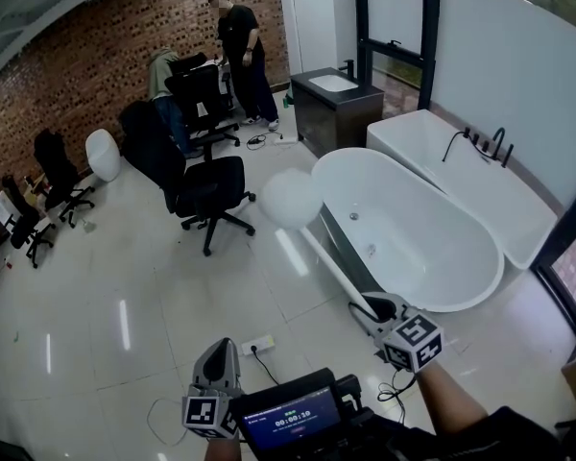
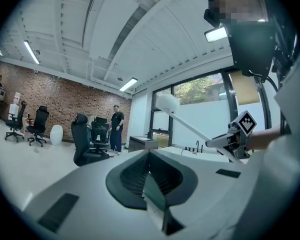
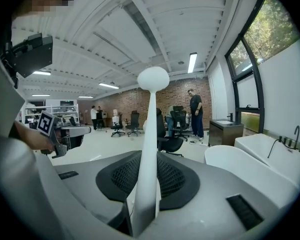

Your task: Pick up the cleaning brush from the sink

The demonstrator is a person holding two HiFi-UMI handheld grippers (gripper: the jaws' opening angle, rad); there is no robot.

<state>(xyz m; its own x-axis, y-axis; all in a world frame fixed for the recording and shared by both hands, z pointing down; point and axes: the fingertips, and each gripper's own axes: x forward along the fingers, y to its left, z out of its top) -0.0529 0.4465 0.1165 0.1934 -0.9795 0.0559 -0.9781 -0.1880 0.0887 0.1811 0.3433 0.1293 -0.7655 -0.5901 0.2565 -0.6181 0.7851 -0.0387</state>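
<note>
The cleaning brush (image 1: 291, 198) is white, with a round puffy head and a long thin handle (image 1: 334, 272). My right gripper (image 1: 379, 307) is shut on the lower end of that handle and holds the brush in the air, slanting up and left, over the floor beside the bathtub. In the right gripper view the handle (image 3: 149, 159) rises straight out of the jaws to the brush head (image 3: 153, 79). My left gripper (image 1: 219, 363) is low at the left, its jaws together with nothing between them. In the left gripper view the brush (image 2: 167, 103) and the right gripper (image 2: 225, 141) appear to the right.
A white oval bathtub (image 1: 480, 286) lies just right of the brush, a second rectangular tub (image 1: 533, 224) behind it. A dark vanity with a sink (image 1: 334, 104) stands further back. Black office chairs (image 1: 206, 190) and two people are at the left. A power strip (image 1: 259, 344) lies on the floor.
</note>
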